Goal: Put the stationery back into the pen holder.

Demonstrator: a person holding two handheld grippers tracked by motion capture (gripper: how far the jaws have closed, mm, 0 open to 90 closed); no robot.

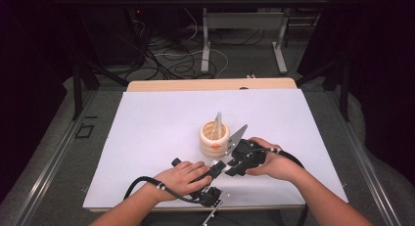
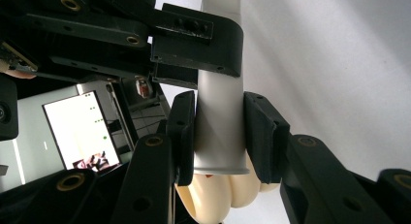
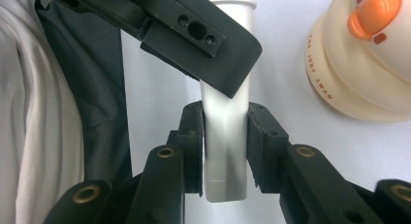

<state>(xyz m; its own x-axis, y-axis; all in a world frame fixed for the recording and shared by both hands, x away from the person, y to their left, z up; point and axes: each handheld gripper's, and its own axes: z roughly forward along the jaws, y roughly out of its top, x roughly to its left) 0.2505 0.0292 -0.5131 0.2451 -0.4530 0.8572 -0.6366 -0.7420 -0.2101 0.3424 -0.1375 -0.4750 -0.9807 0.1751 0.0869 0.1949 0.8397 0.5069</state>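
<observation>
Left gripper (image 2: pixel 219 136) clamps shut on a white plastic tube (image 2: pixel 218 117); right gripper (image 3: pixel 225 146) grips the same tube's other end. Cream ribbed cup (image 1: pixel 214 138) just beyond, on white table sheet (image 1: pixel 147 138).

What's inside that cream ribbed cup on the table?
From the high view, one pale tube stands tilted in the cream ribbed cup, its top above the rim. The cup's wall hides the tube's lower end and the bottom of the cup.

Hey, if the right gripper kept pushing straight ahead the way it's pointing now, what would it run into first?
Most likely the left gripper, clamped on the same white tube just ahead of the right gripper. The cream holder sits off to one side of that line.
</observation>
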